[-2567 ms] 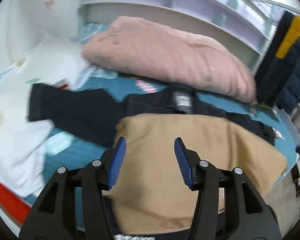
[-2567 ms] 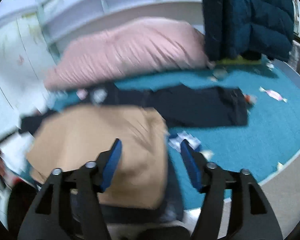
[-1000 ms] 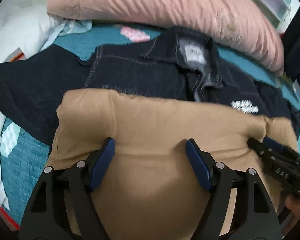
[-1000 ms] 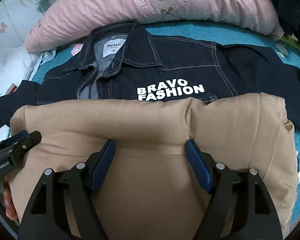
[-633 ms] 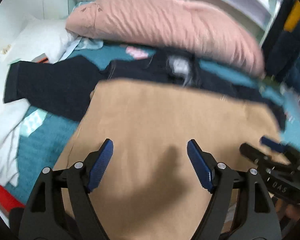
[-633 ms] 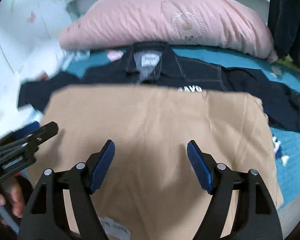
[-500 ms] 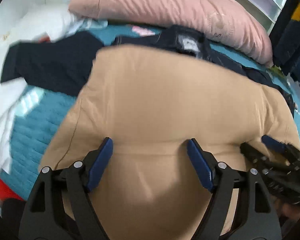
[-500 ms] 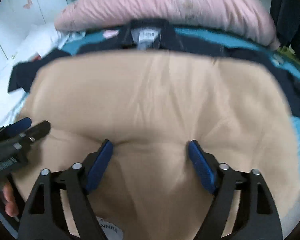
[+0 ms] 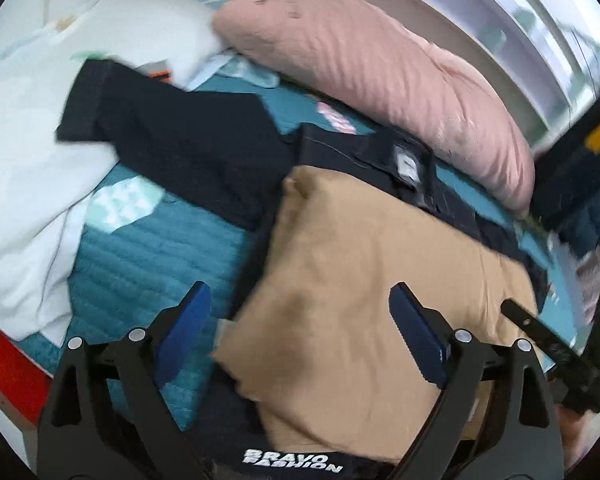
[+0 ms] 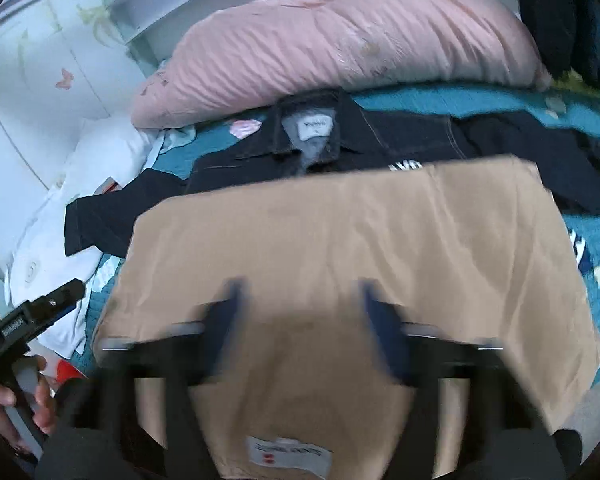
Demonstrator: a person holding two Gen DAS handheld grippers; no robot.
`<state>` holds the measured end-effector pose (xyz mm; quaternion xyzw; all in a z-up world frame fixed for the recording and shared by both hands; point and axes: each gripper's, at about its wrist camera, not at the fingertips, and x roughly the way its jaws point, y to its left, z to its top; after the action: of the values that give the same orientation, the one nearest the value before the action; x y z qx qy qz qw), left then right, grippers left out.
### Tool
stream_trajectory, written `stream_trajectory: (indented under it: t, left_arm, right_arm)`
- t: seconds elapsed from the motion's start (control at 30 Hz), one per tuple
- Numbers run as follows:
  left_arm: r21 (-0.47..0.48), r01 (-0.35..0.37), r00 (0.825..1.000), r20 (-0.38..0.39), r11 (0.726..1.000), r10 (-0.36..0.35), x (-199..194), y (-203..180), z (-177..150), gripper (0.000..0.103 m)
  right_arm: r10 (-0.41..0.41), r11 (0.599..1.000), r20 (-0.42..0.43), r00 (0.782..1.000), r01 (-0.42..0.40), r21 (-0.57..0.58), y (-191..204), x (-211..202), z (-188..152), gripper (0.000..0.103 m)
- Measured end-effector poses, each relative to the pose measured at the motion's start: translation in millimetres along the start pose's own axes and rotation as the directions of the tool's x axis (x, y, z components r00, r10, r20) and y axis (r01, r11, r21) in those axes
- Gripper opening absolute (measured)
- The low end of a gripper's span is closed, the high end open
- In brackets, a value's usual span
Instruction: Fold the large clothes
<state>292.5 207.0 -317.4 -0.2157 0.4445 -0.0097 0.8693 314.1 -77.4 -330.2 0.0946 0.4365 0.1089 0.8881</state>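
Note:
A folded tan garment [image 9: 380,264] lies on a dark denim jacket [image 9: 188,148] spread over the teal bedspread [image 9: 148,256]. My left gripper [image 9: 300,328] hovers over the tan garment's left edge, open and still opening, with nothing gripped. In the right wrist view the tan garment [image 10: 340,240] fills the middle, and the jacket's collar [image 10: 308,128] shows beyond it. My right gripper [image 10: 300,320] is blurred. Its jaws are closing but still stand apart above the tan cloth, and no fold is pinched. Each view catches the other gripper at its edge.
A pink pillow [image 9: 380,60] lies behind the jacket against the headboard. White bedding [image 9: 20,160] is heaped at the left. A dark puffer jacket [image 10: 560,12] hangs at the right. A hand [image 10: 20,400] holds the left gripper. The bed's front edge runs close below.
Both grippers have lifted back off the tan garment, which now lies flatter. The left view has swung toward the garment's left edge. The right fingers have blurred and drawn slightly closer together.

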Motion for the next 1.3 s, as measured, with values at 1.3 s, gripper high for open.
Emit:
stream_trajectory:
  t: [1.3]
  left_arm:
    - [-0.395,0.124,0.947,-0.228,0.910,-0.228,43,42,-58,0.091]
  right_arm:
    - [-0.012,1.000,-0.138,0.990,0.010,-0.016,-3,71,-40,0.000]
